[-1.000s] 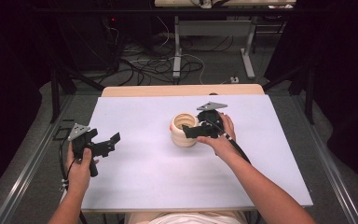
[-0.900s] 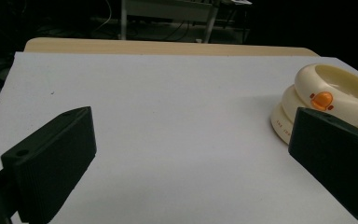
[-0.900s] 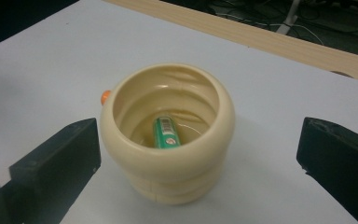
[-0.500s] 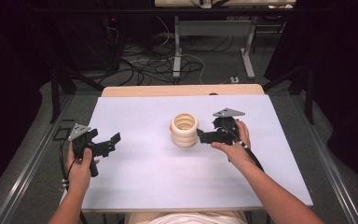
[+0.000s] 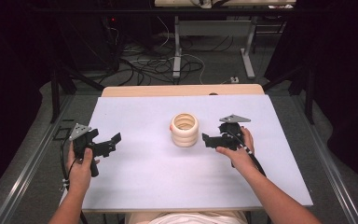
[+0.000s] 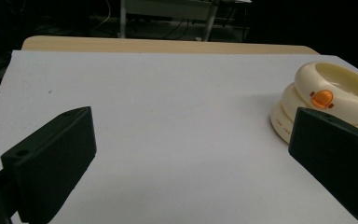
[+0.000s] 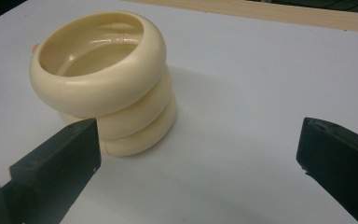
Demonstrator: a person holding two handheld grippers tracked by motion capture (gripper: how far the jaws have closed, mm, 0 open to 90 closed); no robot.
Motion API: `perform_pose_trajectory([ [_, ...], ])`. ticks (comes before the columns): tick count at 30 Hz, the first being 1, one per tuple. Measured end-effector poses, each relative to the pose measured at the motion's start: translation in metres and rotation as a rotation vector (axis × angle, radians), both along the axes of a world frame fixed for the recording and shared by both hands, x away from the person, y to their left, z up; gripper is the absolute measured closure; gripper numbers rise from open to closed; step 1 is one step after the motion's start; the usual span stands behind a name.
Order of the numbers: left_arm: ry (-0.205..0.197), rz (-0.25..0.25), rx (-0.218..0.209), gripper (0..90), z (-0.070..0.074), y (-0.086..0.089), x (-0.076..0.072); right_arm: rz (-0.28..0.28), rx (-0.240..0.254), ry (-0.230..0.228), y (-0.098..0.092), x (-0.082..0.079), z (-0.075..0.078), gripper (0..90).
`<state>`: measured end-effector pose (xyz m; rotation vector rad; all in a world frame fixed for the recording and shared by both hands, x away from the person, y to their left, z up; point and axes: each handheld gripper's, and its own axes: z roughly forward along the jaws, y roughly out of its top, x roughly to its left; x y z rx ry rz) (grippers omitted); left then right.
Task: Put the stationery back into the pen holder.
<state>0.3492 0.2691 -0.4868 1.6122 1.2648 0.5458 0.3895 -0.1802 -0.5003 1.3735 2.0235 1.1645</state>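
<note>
The stack of 3 cream rings stood upright near the middle of the white surface, untouched by either tool. The right tongs hung just beside it on its right, jaws spread wide, nothing between them; in the right gripper view the stack sat ahead and left of the gap, not inside it. The left tongs waited well apart on the left, also wide and empty, and in the left gripper view the stack peeked out at the far right with an orange tab on its top ring.

The risk, to my eye, was the stack itself. The rings looked slightly offset, the top one leaning out over the 2 below. A jaw nudging it sideways could slide the top ring off or topple the lot. A grip taken on 1 ring alone might lift that ring and leave the others behind.
</note>
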Motion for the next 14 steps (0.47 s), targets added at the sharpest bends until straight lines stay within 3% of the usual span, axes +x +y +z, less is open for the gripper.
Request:
perform_pose_trajectory([
  [14, 0.002, -0.001, 0.0, 0.5, 0.0, 0.0, 0.0, -0.026, -0.001, 0.013, -0.01, 0.001, -0.013, 0.0],
])
